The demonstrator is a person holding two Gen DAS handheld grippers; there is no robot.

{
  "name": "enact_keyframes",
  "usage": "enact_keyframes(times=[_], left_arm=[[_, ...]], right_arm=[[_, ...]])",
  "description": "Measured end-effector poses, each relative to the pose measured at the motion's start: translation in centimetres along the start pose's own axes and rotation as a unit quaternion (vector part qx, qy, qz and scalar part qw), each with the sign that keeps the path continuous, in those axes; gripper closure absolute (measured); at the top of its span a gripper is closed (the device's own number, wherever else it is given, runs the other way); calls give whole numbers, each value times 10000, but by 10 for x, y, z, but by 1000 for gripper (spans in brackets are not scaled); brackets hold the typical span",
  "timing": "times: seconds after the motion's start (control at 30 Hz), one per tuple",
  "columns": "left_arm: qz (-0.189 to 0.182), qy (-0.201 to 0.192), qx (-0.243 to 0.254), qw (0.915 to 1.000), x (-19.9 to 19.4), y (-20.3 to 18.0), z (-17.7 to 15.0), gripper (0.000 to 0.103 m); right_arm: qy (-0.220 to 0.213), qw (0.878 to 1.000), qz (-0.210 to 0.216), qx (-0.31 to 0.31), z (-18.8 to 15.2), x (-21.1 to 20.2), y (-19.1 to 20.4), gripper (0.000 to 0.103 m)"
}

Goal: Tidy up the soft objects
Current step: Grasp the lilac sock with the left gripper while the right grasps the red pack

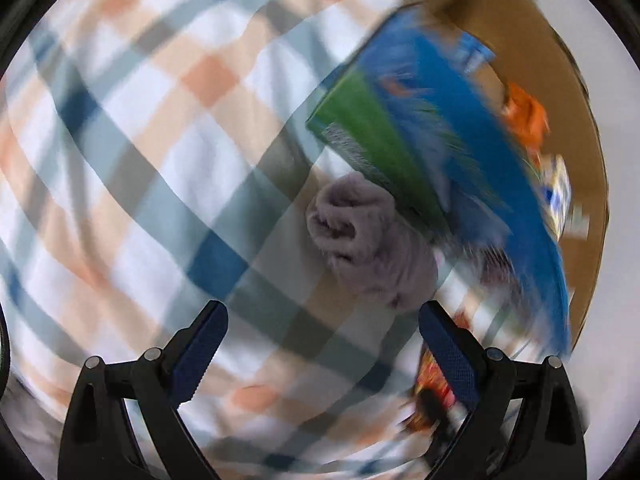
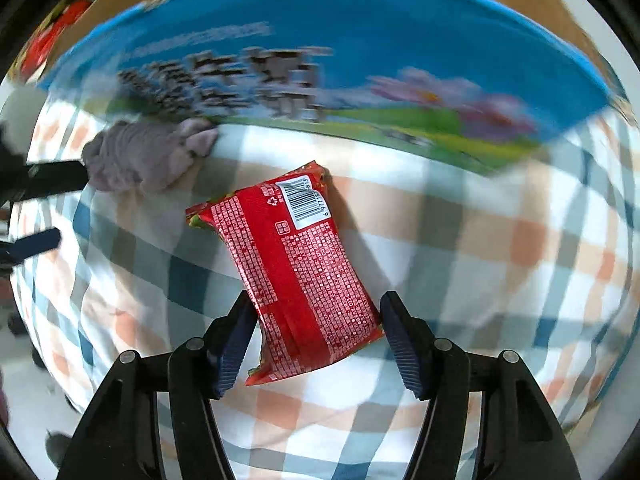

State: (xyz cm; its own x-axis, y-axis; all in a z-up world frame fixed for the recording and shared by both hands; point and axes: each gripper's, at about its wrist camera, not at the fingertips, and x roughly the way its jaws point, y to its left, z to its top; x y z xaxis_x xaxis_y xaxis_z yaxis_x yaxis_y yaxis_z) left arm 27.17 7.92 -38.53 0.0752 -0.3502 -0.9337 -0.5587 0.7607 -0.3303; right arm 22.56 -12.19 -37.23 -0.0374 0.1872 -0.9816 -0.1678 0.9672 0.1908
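A rolled grey-lilac towel (image 1: pixel 360 240) lies on the checked cloth against a blue and green cardboard box (image 1: pixel 440 128). My left gripper (image 1: pixel 320 316) is open just short of the towel, jaws wide apart. A red snack packet (image 2: pixel 296 276) lies on the cloth in the right wrist view, barcode side up. My right gripper (image 2: pixel 316 312) is open with its jaws on either side of the packet's near end. The towel (image 2: pixel 148 160) and the box (image 2: pixel 320 52) also show in the right wrist view, with the left gripper's fingers (image 2: pixel 44 184) at the far left beside the towel.
The checked cloth (image 1: pixel 168 128) covers the surface, wrinkled in places. The box is open, with brown flaps (image 1: pixel 540 40) and orange and white items inside. The red packet (image 1: pixel 432 388) shows by the left gripper's right finger. White floor lies beyond the cloth's edge.
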Motion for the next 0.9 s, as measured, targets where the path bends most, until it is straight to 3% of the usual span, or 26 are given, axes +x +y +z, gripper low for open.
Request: enact_keyframes(times=[0.13,0.37,0.47,0.5,0.57,0.63,0.73,0.9], left_arm=[[-451,59,-507,9977,23,12,3,5],[-1171,-305,-669,9904,20,11,-3,5],[-1216,-454,-677,9892,19,9,-3,5],[-1221,-499,-708,9887,20,8,-2,10],[-1233,-561,-715,9882,21,7,4,39],[-1248,-589,-595,9886,22,8,7,56],[-1216,-738,-332,9893,13,12,7,65],[-1002,-590,90,9932,-13,19,-7,66]], right_arm=[[-43,9994,55,345,-6,1,-6,38],[-186,9985,-160,481,-20,2,-2,39],[-123,9987,-192,448,-17,-2,-3,40],[-116,9987,-223,449,-16,-1,-2,40],[-87,9986,-240,452,-14,-4,-4,40],[-67,9985,-244,475,-11,-1,-4,41],[-82,9983,-248,519,-9,-4,-3,41],[11,9977,-214,647,-10,-16,-5,43]])
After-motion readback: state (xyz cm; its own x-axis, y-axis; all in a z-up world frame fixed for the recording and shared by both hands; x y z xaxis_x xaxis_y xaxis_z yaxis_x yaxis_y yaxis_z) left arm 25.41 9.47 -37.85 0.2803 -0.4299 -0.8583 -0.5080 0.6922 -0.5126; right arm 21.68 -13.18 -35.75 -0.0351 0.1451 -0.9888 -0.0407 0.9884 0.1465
